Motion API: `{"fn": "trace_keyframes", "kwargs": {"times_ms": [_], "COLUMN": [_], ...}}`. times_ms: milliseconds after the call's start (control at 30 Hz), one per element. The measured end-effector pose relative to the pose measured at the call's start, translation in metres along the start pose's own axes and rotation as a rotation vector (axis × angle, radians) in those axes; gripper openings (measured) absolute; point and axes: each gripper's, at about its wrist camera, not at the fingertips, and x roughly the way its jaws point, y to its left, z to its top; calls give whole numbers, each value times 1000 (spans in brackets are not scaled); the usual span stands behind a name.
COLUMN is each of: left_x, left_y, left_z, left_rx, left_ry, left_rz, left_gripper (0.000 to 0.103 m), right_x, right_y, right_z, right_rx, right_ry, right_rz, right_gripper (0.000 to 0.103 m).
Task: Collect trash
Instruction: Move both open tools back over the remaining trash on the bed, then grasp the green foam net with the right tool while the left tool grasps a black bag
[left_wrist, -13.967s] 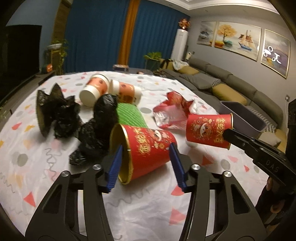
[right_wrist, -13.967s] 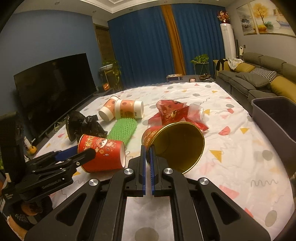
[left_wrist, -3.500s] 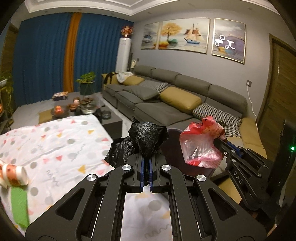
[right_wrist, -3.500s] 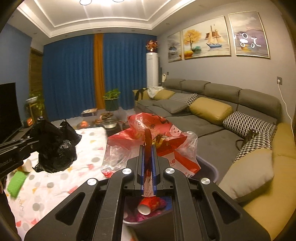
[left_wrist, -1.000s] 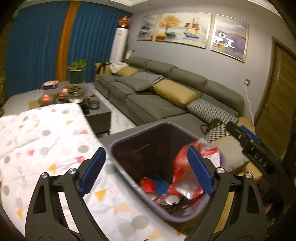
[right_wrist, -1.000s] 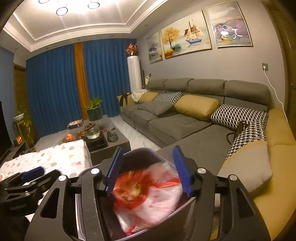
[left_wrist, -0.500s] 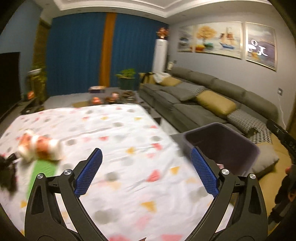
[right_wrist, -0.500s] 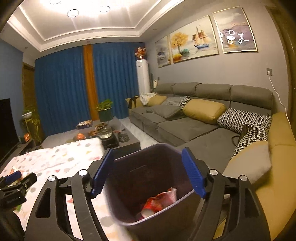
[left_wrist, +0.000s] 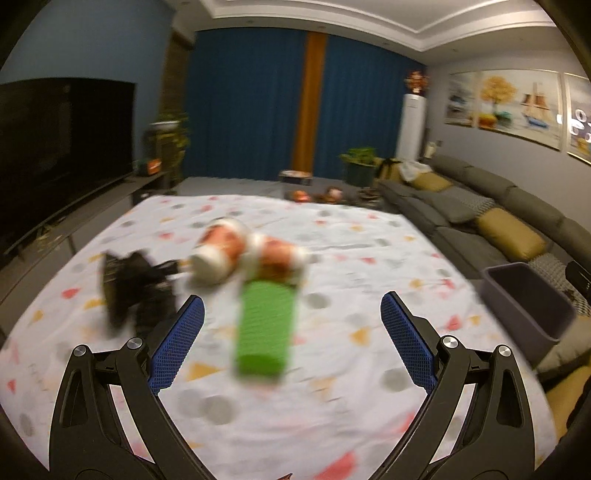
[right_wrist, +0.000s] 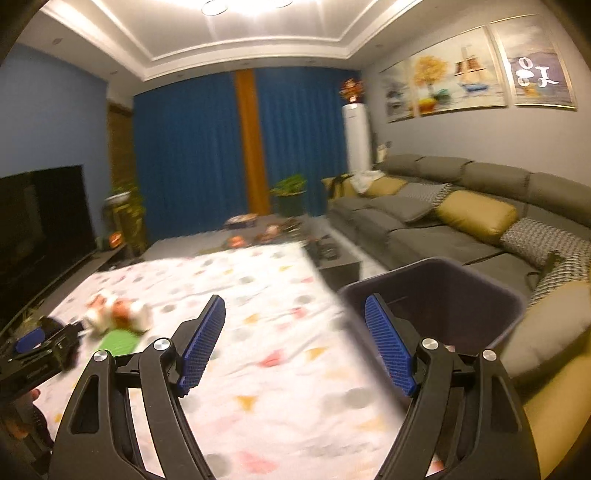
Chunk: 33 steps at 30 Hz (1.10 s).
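My left gripper (left_wrist: 291, 319) is open and empty above the table. Straight ahead of it lies a green mesh sleeve (left_wrist: 265, 326), blurred by motion. Behind the sleeve lie two orange-and-white paper cups (left_wrist: 247, 254) on their sides. A crumpled black bag (left_wrist: 133, 290) lies to the left of them. My right gripper (right_wrist: 295, 341) is open and empty, above the table's right edge beside the grey trash bin (right_wrist: 480, 288). The cups (right_wrist: 118, 310) and the sleeve (right_wrist: 118, 341) also show at the left of the right wrist view.
The table wears a white cloth (left_wrist: 332, 406) with coloured spots and triangles. The bin (left_wrist: 524, 306) stands off the table's right side, against a grey sofa (left_wrist: 498, 218) with yellow cushions. A TV (left_wrist: 62, 129) stands at the left. The left gripper's body (right_wrist: 33, 354) shows at the far left.
Both grippers have swung left, from the bin back towards the table. The left one now faces the remaining trash. The red bag and black bag were dropped in the bin earlier.
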Motion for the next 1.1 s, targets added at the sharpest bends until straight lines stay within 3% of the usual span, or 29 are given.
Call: {"fn": "trace_keyframes", "kwargs": {"times_ms": [233,467,800,1100], "left_x": [-14,-18,-10,5], "left_y": [68,115,147,155], "left_z": [-7,-7,-1,5], "left_rx": [-46,-86,-100,-98], "left_ry": [-8,-15,-12,8], "left_rz": [110,151,157,132], "left_gripper": [95,95,95,95], "right_x": [17,37,81,111], "right_y": [74,145,222,244], "right_z": [-19,-35,-58,-66], "right_rx": [-67,-127,-194,-199], "right_ry": [71,127,225,292], "right_rz": [105,184,230,220], "right_gripper": [77,77,76,76]}}
